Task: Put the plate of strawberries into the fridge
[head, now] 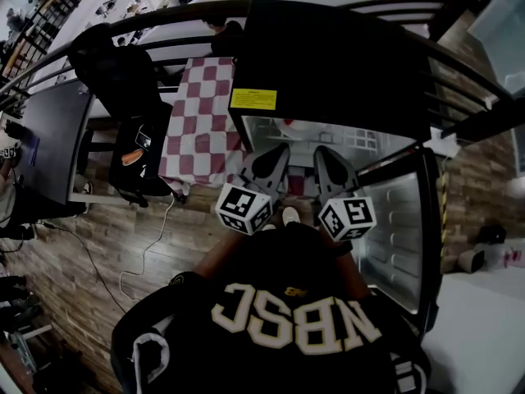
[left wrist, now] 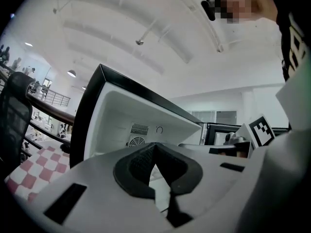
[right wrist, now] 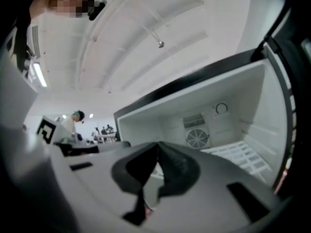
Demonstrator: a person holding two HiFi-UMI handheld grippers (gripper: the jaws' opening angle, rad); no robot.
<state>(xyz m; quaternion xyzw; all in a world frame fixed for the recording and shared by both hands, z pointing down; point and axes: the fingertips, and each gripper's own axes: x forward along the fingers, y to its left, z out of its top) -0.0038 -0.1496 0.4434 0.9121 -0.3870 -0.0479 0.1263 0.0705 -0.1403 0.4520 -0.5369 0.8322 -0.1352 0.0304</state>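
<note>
Head view: left hand-held gripper (head: 277,156), right hand-held gripper (head: 326,158), both clenched; one open fridge (head: 344,64).

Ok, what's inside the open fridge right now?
A round fan vent and a dial at the back, a white wire shelf below. Its lower part is covered by the left hand-held gripper and right hand-held gripper, so what sits there cannot be seen.

A wood-plank floor (head: 90,253) carries a table (head: 201,130) under a red-and-white checked cloth at the far left, a black chair (head: 123,80) beside it, a dark railing (head: 164,16) beyond, beneath a white ceiling (left wrist: 146,28).
</note>
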